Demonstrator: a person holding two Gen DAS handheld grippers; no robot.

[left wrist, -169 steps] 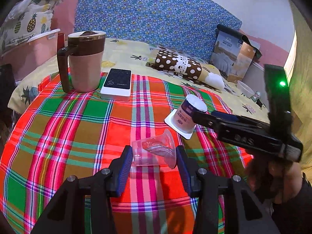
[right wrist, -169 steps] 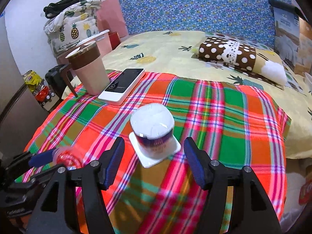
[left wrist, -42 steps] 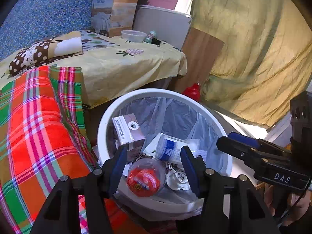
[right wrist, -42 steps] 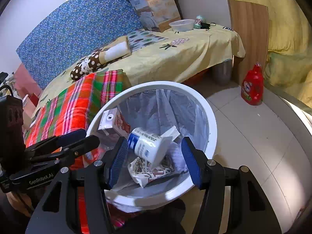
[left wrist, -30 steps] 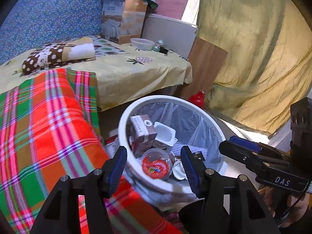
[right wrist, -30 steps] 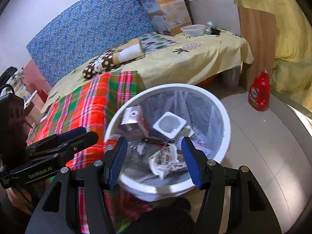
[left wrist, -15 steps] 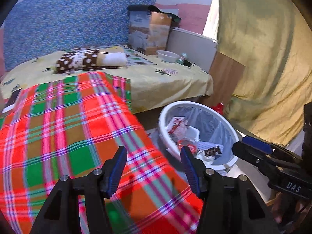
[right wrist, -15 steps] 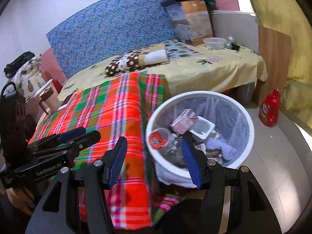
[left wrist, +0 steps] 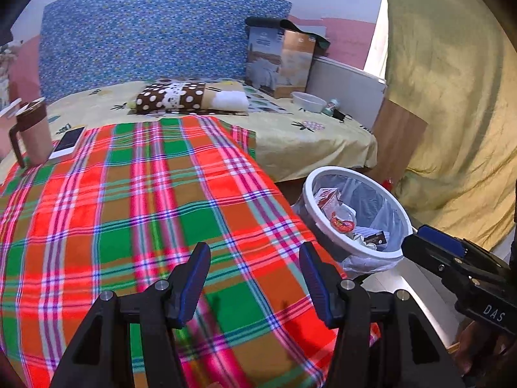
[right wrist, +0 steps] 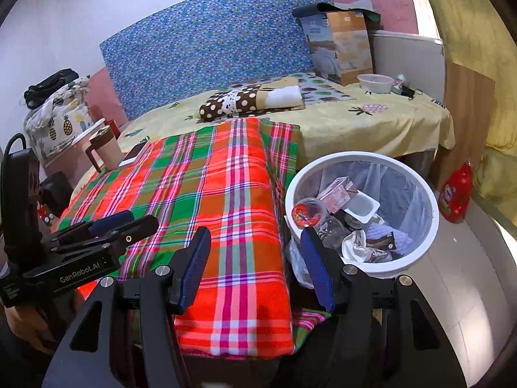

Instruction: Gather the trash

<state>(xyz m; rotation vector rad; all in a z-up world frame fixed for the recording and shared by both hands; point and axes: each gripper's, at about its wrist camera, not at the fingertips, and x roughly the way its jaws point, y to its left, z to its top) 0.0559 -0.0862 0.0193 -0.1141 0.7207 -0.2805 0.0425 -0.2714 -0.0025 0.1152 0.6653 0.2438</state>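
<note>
Plaid cloth in red, green and orange covers the table (left wrist: 135,200) in front of you, with the white trash bin (right wrist: 416,258) standing just beside its right edge on the tiled floor. Your left hand-held gripper (left wrist: 253,278) hovers over the near part of the table, its blue-padded jaws spread wide with nothing between them. Your right hand-held gripper (right wrist: 255,265) is likewise wide open and empty, one finger over the cloth and the other in front of the bin's near rim.

Inside the bin, on its clear liner, lie the plastic cup with a red label (right wrist: 307,211), a small carton (right wrist: 336,194), a white yogurt tub (right wrist: 360,207) and crumpled wrappers (right wrist: 358,249).

At the table's far left corner from the bin stand a brown-lidded mug (left wrist: 32,132) and, just beside it, a white phone (left wrist: 68,142). Beyond the bin, a red bottle (right wrist: 455,194) stands on the floor.
</note>
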